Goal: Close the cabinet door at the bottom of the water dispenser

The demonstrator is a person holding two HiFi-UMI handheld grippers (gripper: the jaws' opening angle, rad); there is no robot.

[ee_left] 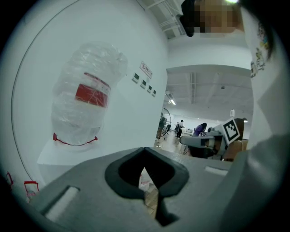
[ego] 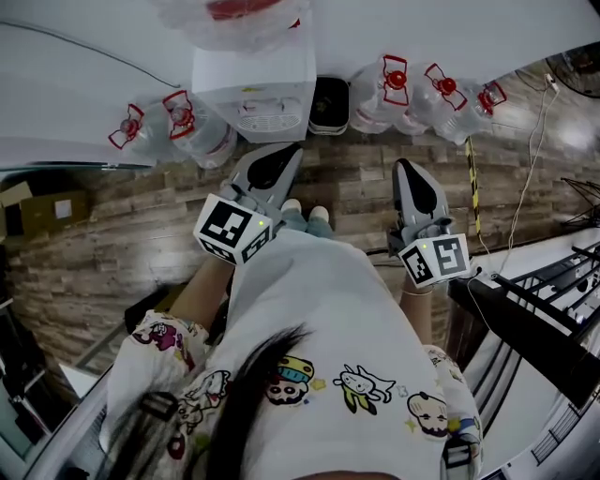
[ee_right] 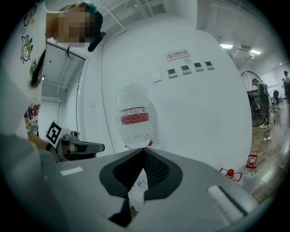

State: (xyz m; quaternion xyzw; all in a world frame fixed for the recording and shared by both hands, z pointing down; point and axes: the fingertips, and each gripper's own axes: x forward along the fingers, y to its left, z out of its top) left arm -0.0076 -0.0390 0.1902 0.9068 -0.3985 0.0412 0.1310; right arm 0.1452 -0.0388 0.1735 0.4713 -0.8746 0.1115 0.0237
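The white water dispenser stands against the wall with a clear bottle on top. From above I cannot see its bottom cabinet door. My left gripper is shut and empty, and it points at the dispenser's front from a short way off. To its right, my right gripper is also shut and empty. In the left gripper view the jaws meet tip to tip below the bottle. The right gripper view shows its shut jaws under the same bottle, with the left gripper beside it.
Several clear water bottles with red caps stand on the floor on both sides of the dispenser. A black bin sits right of it. A cardboard box lies at the left and a black rack stands at the right.
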